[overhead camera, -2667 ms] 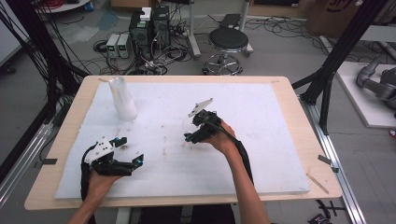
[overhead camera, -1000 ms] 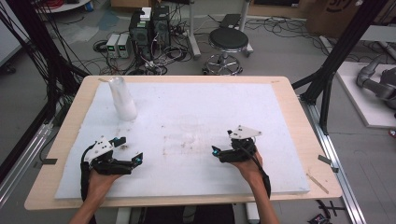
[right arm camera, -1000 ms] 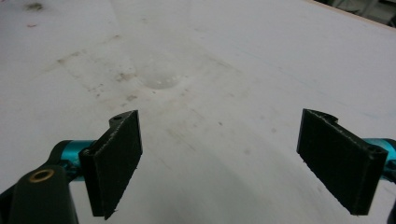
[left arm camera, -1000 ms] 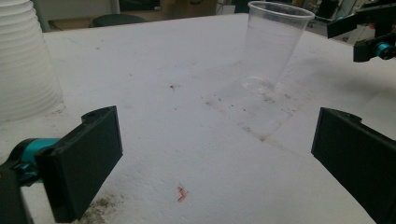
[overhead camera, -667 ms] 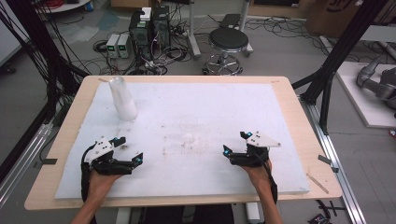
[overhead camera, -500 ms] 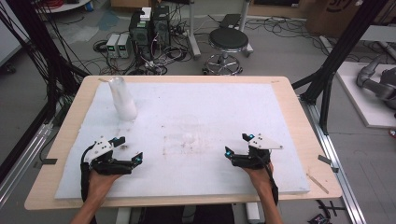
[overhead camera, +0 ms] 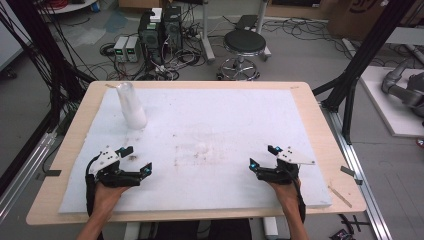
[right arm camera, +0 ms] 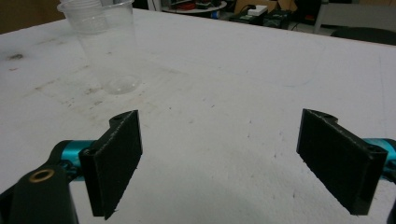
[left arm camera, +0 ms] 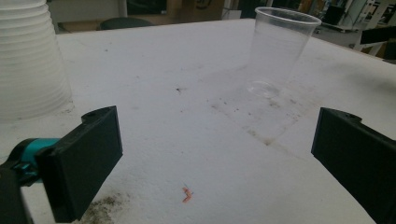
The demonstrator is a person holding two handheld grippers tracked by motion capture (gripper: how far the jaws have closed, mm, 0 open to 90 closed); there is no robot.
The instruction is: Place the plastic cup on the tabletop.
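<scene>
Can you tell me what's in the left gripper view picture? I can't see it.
A clear cup stands upright on a white table, ahead of two open black jaws. A stack of white cups stands at the left.

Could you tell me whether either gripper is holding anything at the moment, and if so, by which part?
Nothing is held. The left gripper and right gripper both have jaws wide open with only bare table between them; the clear cup stands untouched.
</scene>
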